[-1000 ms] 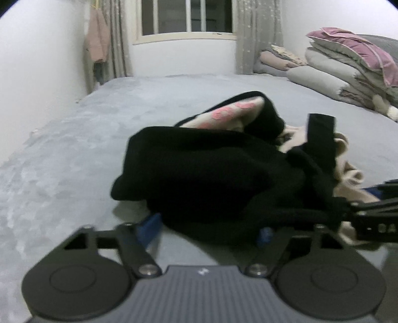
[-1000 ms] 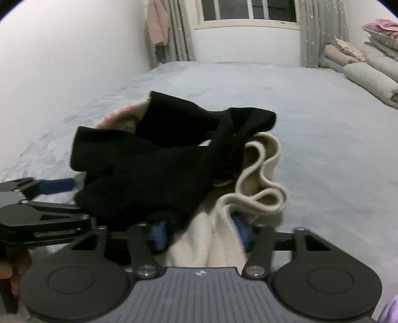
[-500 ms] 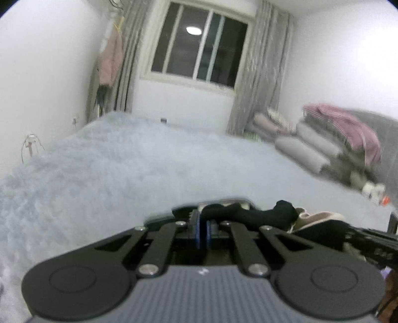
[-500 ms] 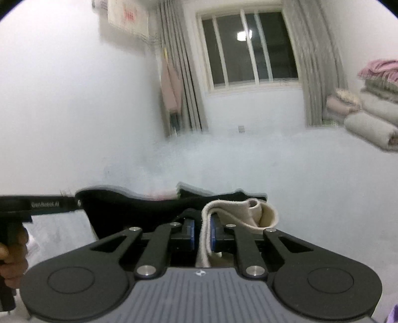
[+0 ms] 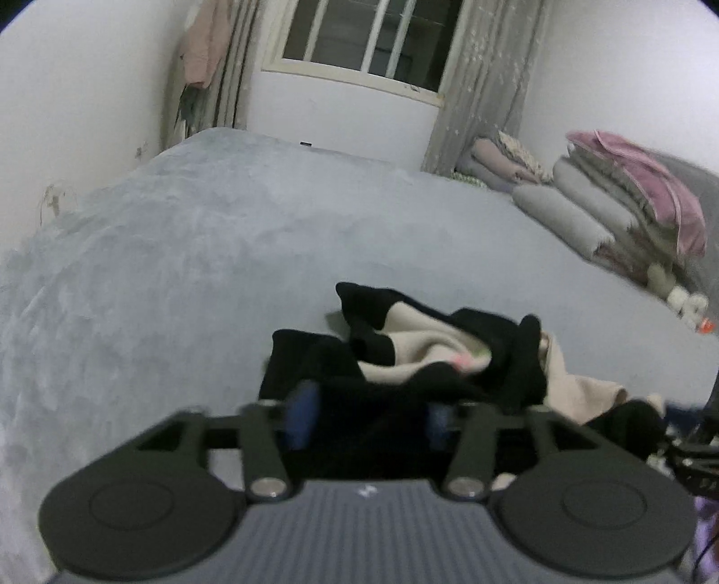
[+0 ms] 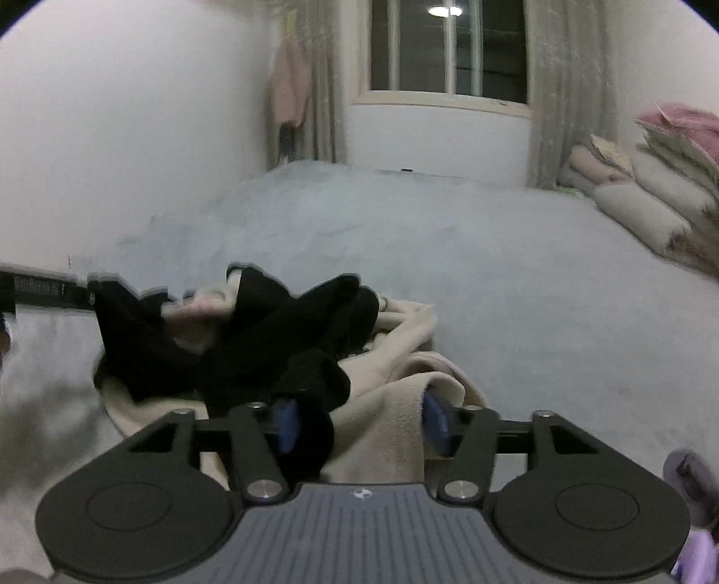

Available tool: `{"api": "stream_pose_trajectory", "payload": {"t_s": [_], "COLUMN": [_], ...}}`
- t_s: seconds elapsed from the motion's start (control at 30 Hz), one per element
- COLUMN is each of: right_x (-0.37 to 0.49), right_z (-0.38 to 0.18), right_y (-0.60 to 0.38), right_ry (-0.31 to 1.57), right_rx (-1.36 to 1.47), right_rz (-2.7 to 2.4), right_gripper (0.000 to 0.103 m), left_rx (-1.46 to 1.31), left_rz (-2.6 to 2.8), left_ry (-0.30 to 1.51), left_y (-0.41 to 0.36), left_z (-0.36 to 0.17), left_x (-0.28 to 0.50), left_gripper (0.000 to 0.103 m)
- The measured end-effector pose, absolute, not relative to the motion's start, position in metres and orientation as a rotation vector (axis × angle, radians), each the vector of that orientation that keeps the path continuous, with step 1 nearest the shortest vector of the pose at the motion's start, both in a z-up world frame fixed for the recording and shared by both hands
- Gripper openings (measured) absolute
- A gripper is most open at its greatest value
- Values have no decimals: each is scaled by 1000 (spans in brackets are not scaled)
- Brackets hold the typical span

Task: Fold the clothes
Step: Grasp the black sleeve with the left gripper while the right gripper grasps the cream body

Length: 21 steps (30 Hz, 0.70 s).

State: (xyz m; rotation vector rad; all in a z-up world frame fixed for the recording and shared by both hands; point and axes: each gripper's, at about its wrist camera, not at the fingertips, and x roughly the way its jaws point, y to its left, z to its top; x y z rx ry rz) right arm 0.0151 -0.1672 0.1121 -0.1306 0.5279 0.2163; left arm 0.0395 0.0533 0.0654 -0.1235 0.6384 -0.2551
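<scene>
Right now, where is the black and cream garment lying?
The black and cream garment lies crumpled on the grey bed, directly ahead of both open tongs, with the folded bedding stack far to its right.

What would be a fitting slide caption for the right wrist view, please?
Open right gripper straddling a crumpled black-and-cream garment on the grey bed.

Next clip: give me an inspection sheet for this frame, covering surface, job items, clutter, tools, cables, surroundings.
Surface: grey bed cover, wrinkled.
Job's things: black-and-cream garment, crumpled in a heap on the bed.
Clutter: stacked bedding at the far right edge.
Tools: left tool open, black cloth between its pads; right tool open, cream and black cloth between its pads.
Cables: nothing seen.
Surroundings: window, curtains, pink clothing hanging near the corner.
</scene>
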Motion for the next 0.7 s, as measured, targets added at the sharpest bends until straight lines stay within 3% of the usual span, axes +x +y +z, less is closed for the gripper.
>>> {"api": "stream_pose_trajectory", "payload": {"t_s": [0.03, 0.1, 0.13, 0.27, 0.37, 0.43, 0.5, 0.57, 0.7], "right_x": [13, 11, 9, -11, -2, 11, 19, 24, 27], "right_z": [113, 118, 120, 133, 131, 118, 108, 105, 100], "right_y": [-165, -165, -164, -172, -174, -166, -157, -151, -144], "right_ry": [513, 481, 454, 296, 353, 447, 498, 511, 545], "right_rx": [-154, -164, -168, -150, -97, -128, -174, -186, -173], "right_rz": [213, 217, 227, 240, 275, 290, 303, 336, 378], "right_gripper": [70, 77, 77, 77, 83, 82, 78, 70, 65], "left_rx": [-98, -57, -40, 28, 66, 92, 107, 112, 80], "left_rz": [-252, -255, -255, -252, -248, -261, -268, -265, -237], "left_ry": [638, 639, 640, 635, 618, 618, 641, 649, 653], "left_y": [50, 45, 41, 31, 25, 20, 18, 18, 23], "left_z": [62, 58, 55, 46, 43, 41, 39, 39, 42], "left_x": [39, 40, 41, 41, 41, 42, 44, 44, 41], "left_gripper": [63, 78, 80, 86, 84, 65, 37, 24, 16]}}
